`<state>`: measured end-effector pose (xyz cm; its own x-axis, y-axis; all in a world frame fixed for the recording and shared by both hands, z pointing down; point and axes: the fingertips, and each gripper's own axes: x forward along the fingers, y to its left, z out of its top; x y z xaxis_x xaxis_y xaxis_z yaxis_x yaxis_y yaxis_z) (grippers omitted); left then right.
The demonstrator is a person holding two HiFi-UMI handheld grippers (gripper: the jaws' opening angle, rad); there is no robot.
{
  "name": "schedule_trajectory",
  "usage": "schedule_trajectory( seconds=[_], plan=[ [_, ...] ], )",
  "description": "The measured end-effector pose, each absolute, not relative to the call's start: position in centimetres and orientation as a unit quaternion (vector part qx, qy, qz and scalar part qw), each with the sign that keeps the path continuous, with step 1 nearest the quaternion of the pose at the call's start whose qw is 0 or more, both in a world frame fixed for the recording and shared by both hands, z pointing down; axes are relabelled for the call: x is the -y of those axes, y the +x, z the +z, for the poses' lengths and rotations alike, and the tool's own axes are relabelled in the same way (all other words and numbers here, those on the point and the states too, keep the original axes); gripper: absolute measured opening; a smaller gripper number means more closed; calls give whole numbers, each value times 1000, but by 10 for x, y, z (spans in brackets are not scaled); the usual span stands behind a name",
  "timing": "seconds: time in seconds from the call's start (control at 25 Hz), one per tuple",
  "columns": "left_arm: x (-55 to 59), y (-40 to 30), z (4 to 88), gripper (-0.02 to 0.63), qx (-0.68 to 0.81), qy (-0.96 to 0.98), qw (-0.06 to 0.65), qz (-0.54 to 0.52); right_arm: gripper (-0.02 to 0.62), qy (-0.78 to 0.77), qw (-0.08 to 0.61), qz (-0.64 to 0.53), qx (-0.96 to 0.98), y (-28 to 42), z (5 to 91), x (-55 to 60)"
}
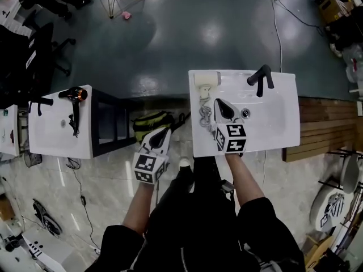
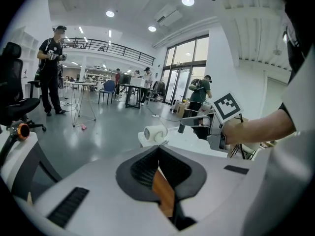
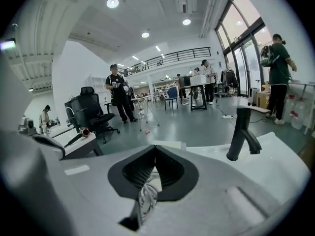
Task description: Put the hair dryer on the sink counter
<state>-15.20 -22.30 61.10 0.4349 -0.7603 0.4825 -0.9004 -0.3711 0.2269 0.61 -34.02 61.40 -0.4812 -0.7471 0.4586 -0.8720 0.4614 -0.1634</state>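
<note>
Fingers clenched: right gripper [image 1: 219, 102] near hair dryer [image 1: 207, 79] (at sink counter [image 1: 283, 136] edge), left gripper [image 1: 167, 130] off-counter.

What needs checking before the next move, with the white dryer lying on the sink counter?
1. White hair dryer fully on the sink counter: ok.
2. Right gripper shut, off the dryer body: ok.
3. Cord free of the right gripper: cannot tell; coils show directly under its jaws.
4. Left gripper shut, empty, beside the counter: ok.
5. Faucet apart from the dryer: ok.
</note>
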Motion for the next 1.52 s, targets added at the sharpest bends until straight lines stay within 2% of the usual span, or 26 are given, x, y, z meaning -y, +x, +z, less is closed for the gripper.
schedule_trajectory(
  seconds=[0.56, 0.96, 1.52],
  plan=[
    [224, -126, 581, 12, 487, 839, 202, 134, 5, 506, 143, 170, 833, 46, 576, 311],
    [214, -108, 558, 12, 472, 856, 170, 126, 5, 508, 89, 136, 846, 57, 519, 270],
    [199, -92, 535, 12, 450, 874, 138, 121, 5, 505, 97, 100, 852, 69, 494, 221]
  ],
)
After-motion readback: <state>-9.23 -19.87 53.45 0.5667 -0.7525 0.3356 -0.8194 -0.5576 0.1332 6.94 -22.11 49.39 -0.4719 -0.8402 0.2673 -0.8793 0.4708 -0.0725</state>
